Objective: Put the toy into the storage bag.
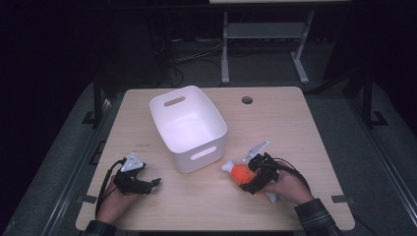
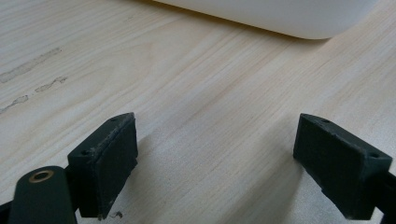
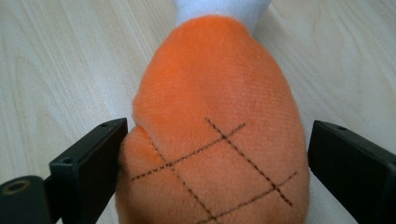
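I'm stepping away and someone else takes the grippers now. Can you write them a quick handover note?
Left hand-held gripper: open, holding nothing, low over the table left of the bin.
Right hand-held gripper: jaws either side of the orange plush toy, left jaw touching it, right jaw just short; not yet clamped.
The toy lies on the table, right of the bin.
Done: the reach to the toy.
Left: close, lift, probably drop it in the bin.
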{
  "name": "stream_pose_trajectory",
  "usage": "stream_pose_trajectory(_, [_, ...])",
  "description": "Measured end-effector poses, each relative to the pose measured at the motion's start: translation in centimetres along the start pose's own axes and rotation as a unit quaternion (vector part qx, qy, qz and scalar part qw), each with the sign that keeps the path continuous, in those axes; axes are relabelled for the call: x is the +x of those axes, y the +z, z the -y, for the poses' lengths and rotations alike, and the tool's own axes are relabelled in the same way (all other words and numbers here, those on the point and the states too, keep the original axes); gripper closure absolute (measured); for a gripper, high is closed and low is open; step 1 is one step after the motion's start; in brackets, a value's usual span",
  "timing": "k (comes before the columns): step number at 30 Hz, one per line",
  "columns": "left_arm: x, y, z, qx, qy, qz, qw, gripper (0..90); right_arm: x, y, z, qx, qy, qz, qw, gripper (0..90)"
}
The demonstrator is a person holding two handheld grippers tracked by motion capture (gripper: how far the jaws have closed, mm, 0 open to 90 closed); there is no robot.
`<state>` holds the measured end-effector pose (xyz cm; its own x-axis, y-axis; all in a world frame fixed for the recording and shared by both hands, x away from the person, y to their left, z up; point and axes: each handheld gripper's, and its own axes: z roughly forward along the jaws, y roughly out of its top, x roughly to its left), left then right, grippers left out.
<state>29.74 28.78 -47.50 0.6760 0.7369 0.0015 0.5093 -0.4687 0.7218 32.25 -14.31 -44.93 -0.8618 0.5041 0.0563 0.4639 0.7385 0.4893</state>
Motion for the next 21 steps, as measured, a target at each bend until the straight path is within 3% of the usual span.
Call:
stream_pose_trajectory(8, [0.01,0.00,0.00,0.000,0.001,0.000,1.0000,13.1,0.21,0.36,0.14,0.009,-0.007,-0.001,0.9999,7.2])
stream_pose_trajectory(11, [0.00,0.00,0.00,0.000,0.000,0.000,1.0000,13.1,0.23,0.19,0.13,0.007,-0.005,-0.001,1.0000,13.9])
stream_pose_trajectory(21, [0.00,0.00,0.00,0.000,0.000,0.000,1.0000,13.1,0.26,-0.07,0.11,0.008,-0.008,0.000,0.9999,16.6])
